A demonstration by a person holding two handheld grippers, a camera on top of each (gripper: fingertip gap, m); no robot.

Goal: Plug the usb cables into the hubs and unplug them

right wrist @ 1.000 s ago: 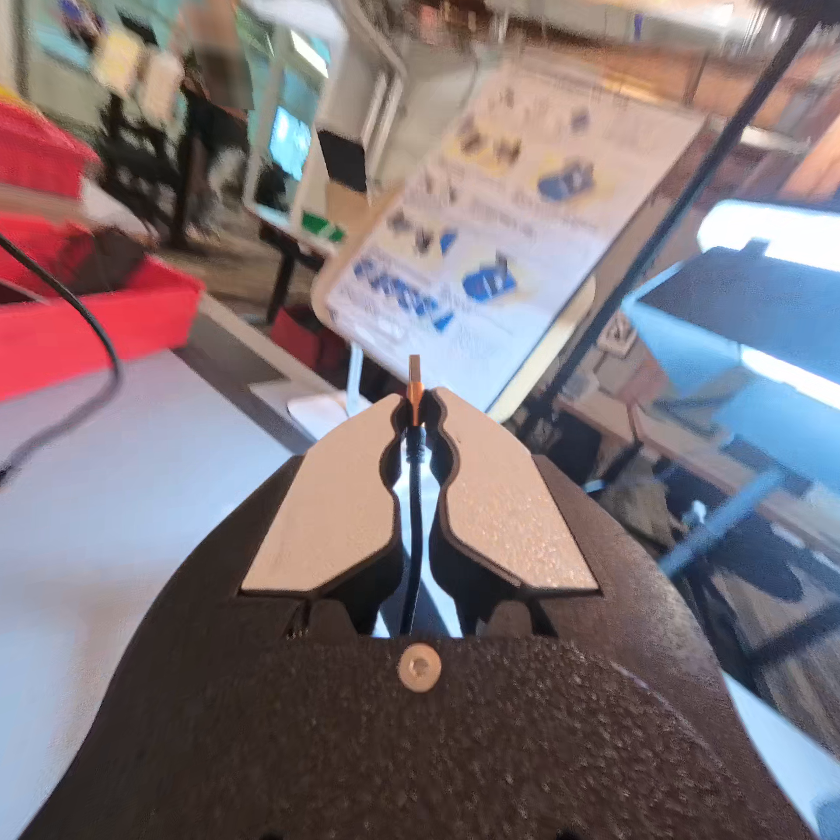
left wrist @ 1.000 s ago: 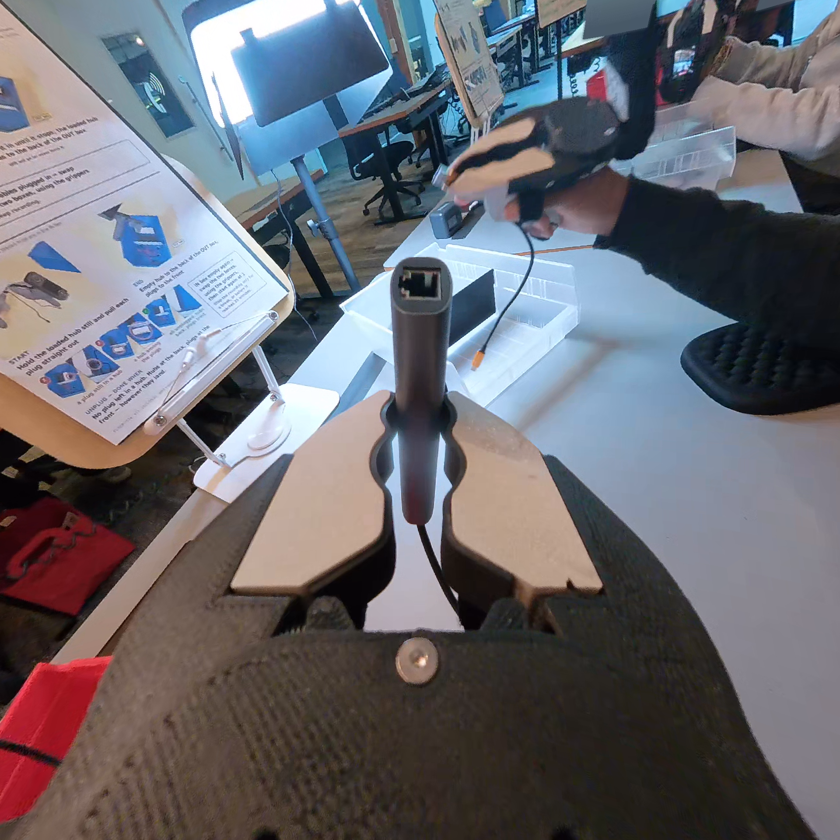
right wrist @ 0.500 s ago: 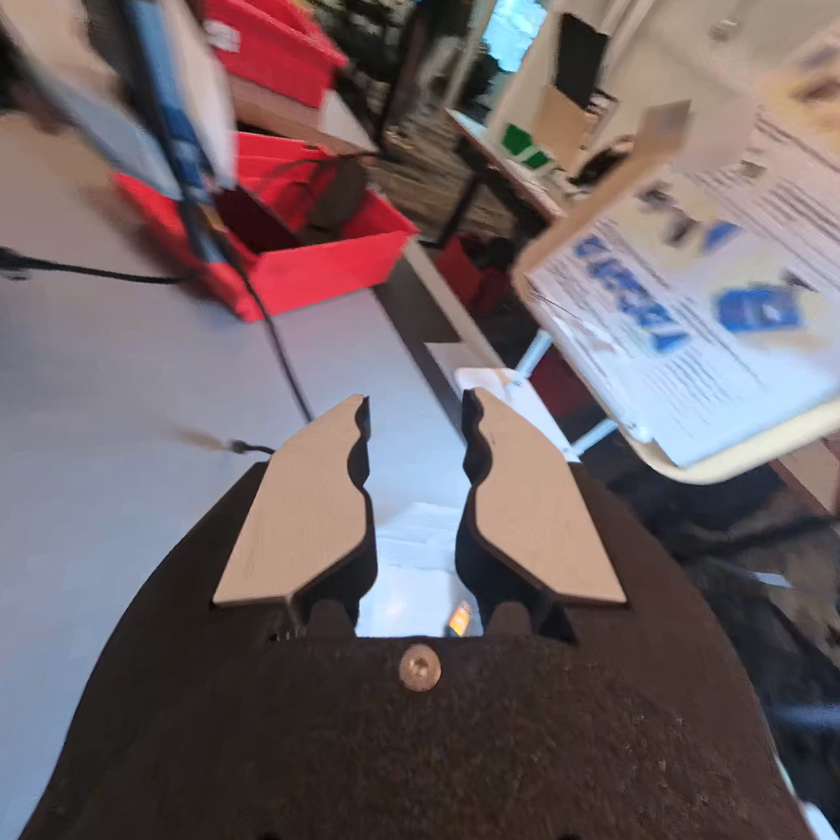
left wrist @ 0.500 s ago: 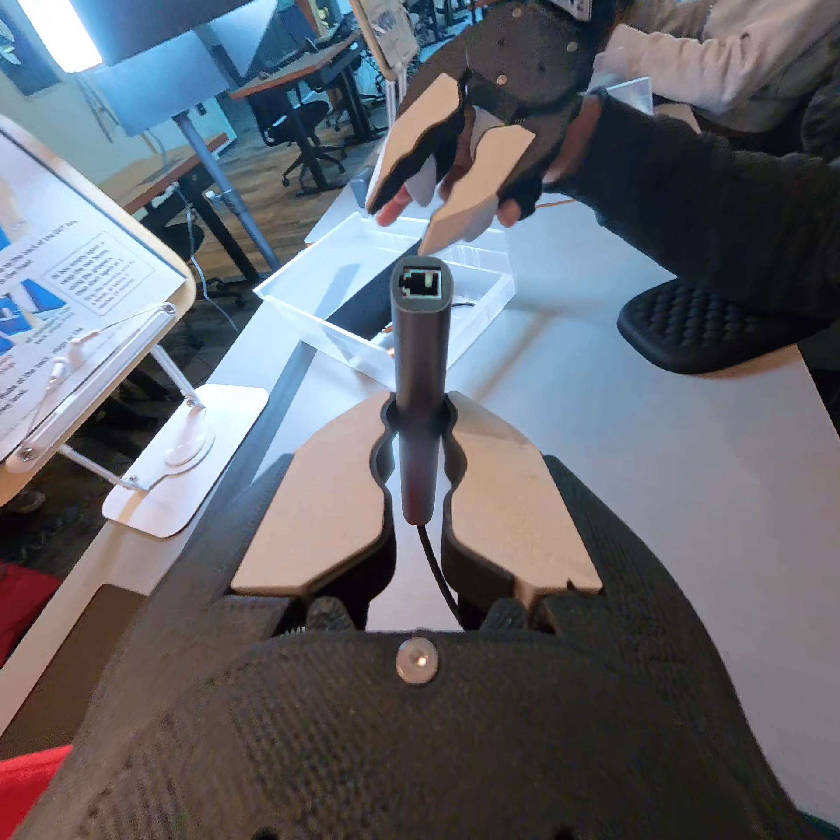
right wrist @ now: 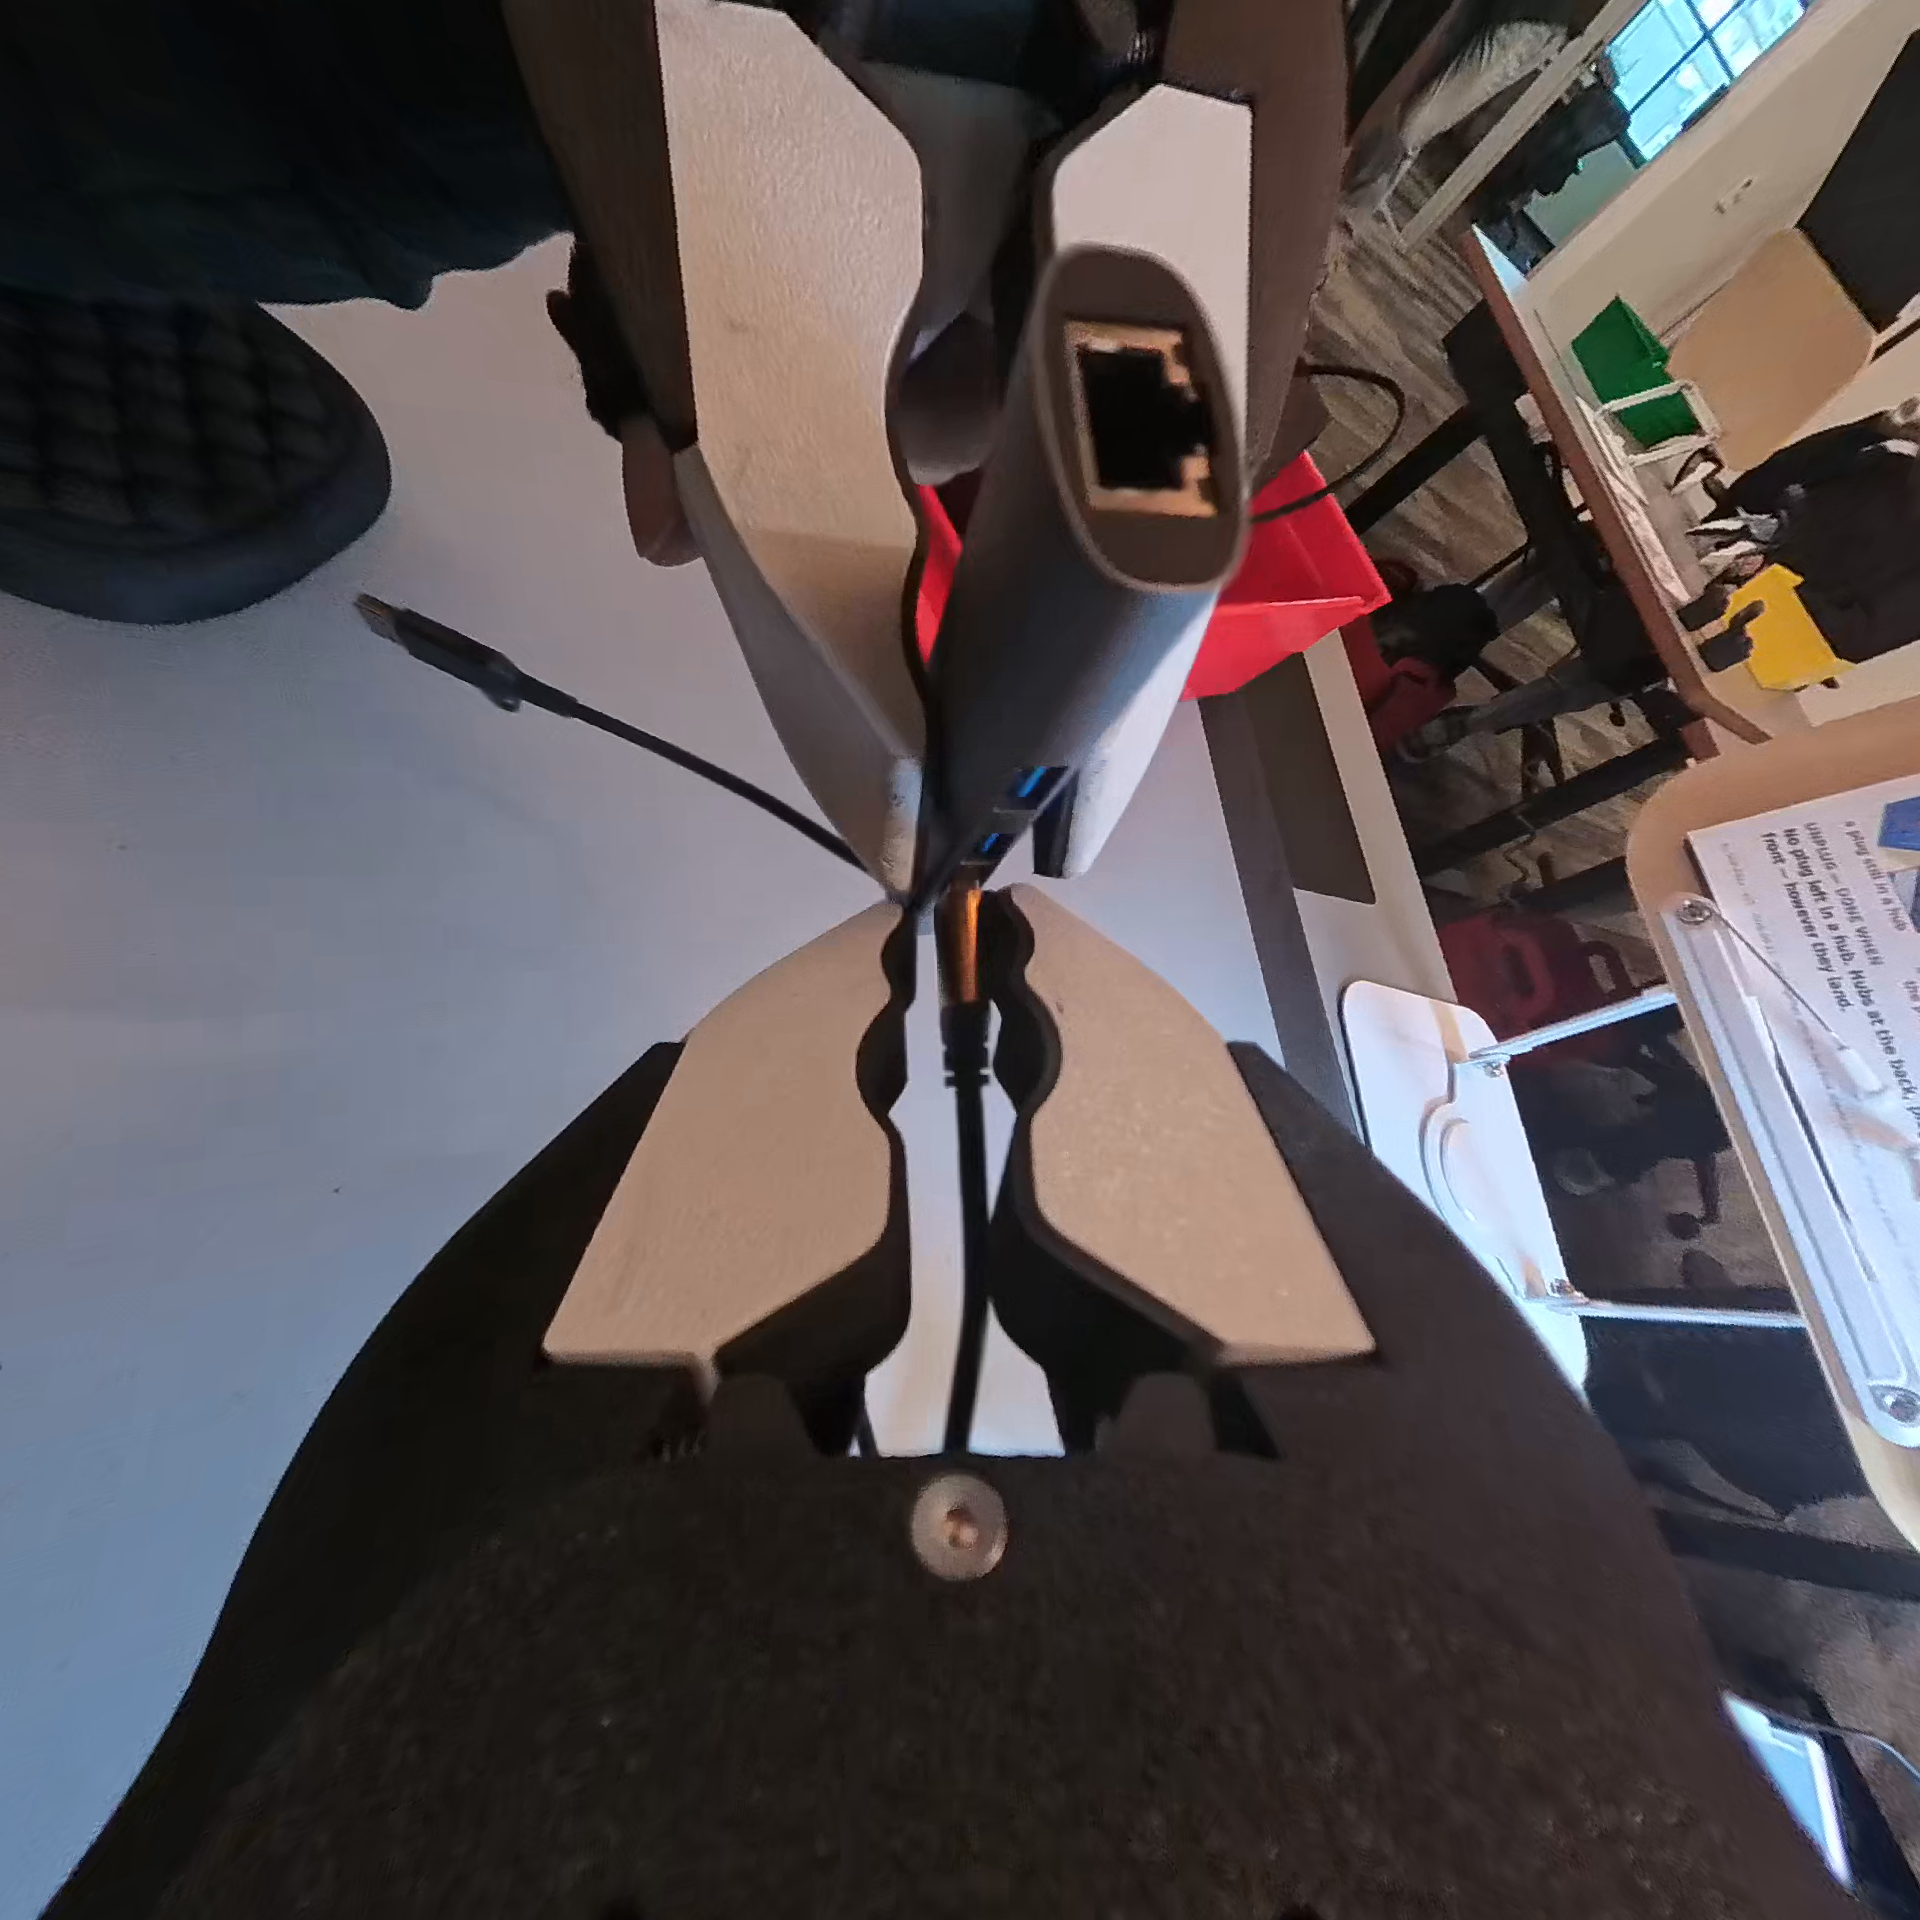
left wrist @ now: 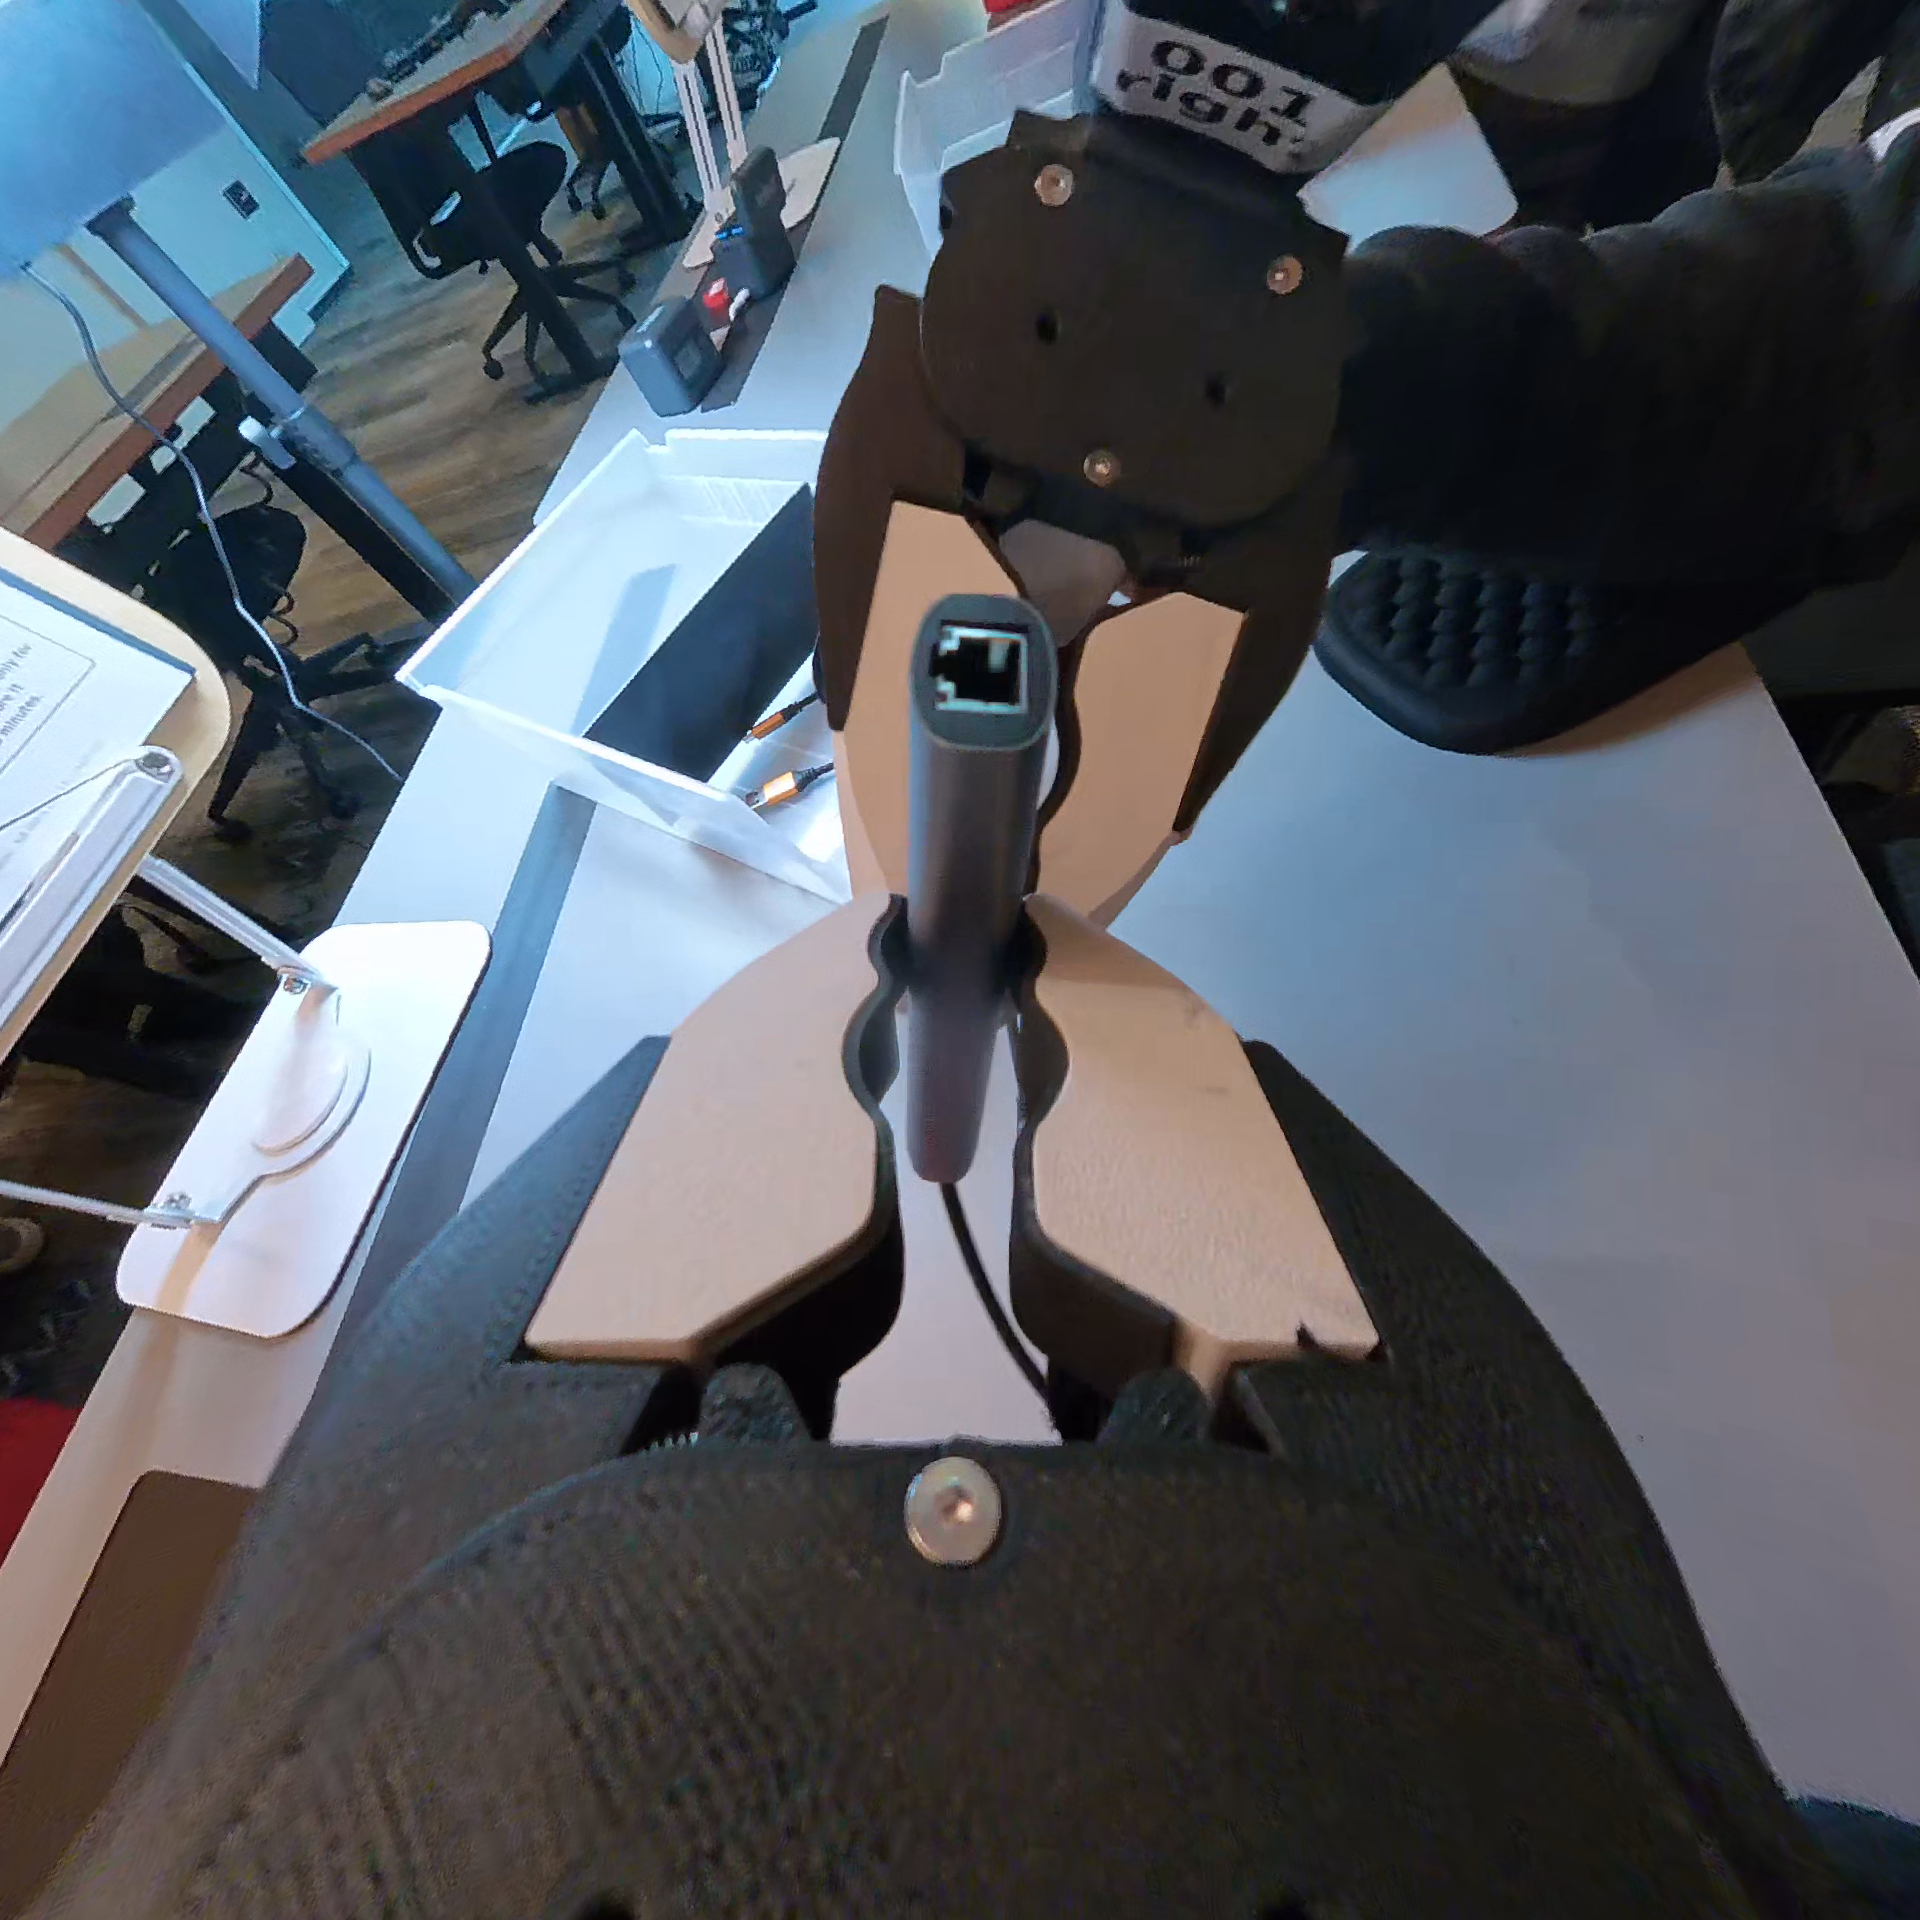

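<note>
My left gripper (left wrist: 956,927) is shut on a grey hub (left wrist: 977,790) and holds it upright above the white table (left wrist: 1455,1091). The hub's own black cable and plug (right wrist: 436,649) hang out to one side. My right gripper (right wrist: 958,914) faces the left gripper tip to tip. It is shut on an orange-collared USB plug (right wrist: 956,951) whose black cable runs back between its jaws. The plug's tip sits right at the hub's blue ports (right wrist: 1029,790). In the left wrist view the right gripper's fingers (left wrist: 1164,727) point down behind the hub.
A clear plastic tray (left wrist: 582,582) with orange-tipped cables (left wrist: 779,795) stands behind the hub. A black wrist rest (left wrist: 1475,665) lies at the right. An instruction board on a white stand (left wrist: 301,1122) is at the table's left edge. A red bin (right wrist: 1278,592) sits beyond. Only a small space, under 4 cm, lies between the two pairs of fingers.
My right gripper was open half a second ago; now it is shut on the orange plug and has swung in close against the hub's ports. My left gripper keeps hold of the hub.
</note>
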